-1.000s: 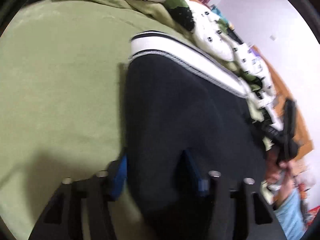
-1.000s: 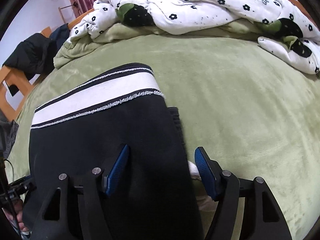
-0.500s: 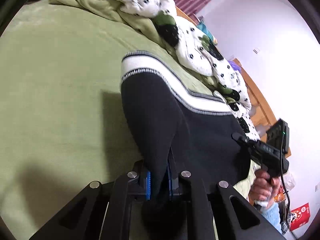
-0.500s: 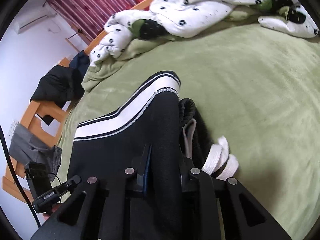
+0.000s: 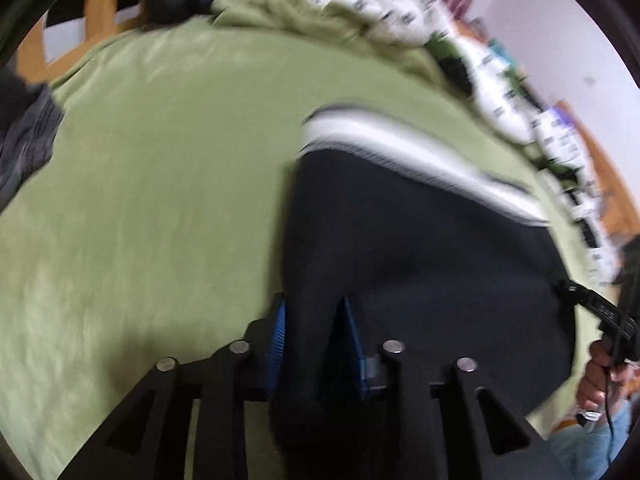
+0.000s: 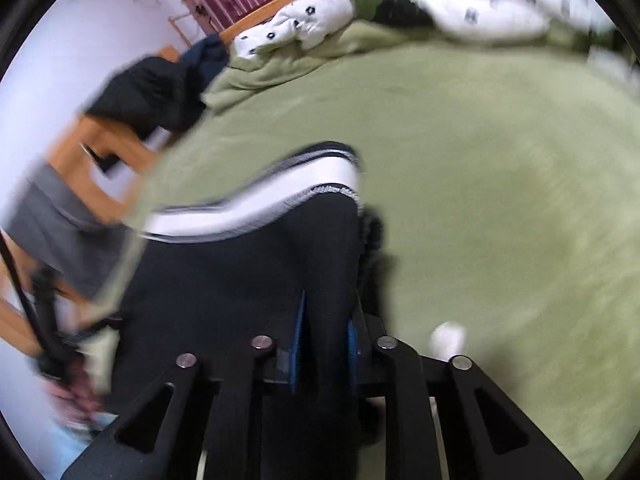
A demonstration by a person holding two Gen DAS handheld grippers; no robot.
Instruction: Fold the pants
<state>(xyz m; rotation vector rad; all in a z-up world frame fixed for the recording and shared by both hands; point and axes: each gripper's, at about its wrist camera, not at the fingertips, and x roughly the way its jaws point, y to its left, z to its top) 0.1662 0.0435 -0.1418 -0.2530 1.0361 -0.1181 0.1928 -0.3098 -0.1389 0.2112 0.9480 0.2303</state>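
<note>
We pinch the black pants (image 5: pixel 420 280) with our left tool (image 5: pixel 314 344) and right tool (image 6: pixel 324 340). If one slips, the fold drops crooked onto the bed (image 6: pixel 500 160).

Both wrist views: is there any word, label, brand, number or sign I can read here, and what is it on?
None can be read.
The black pants and their white waistband show stripes only, no lettering.
The white quilt carries small dark motifs, blurred, not text.
The other hand-held gripper in the left wrist view has a pale mark on its body, too blurred to read.
The green bedspread bears no print.
</note>
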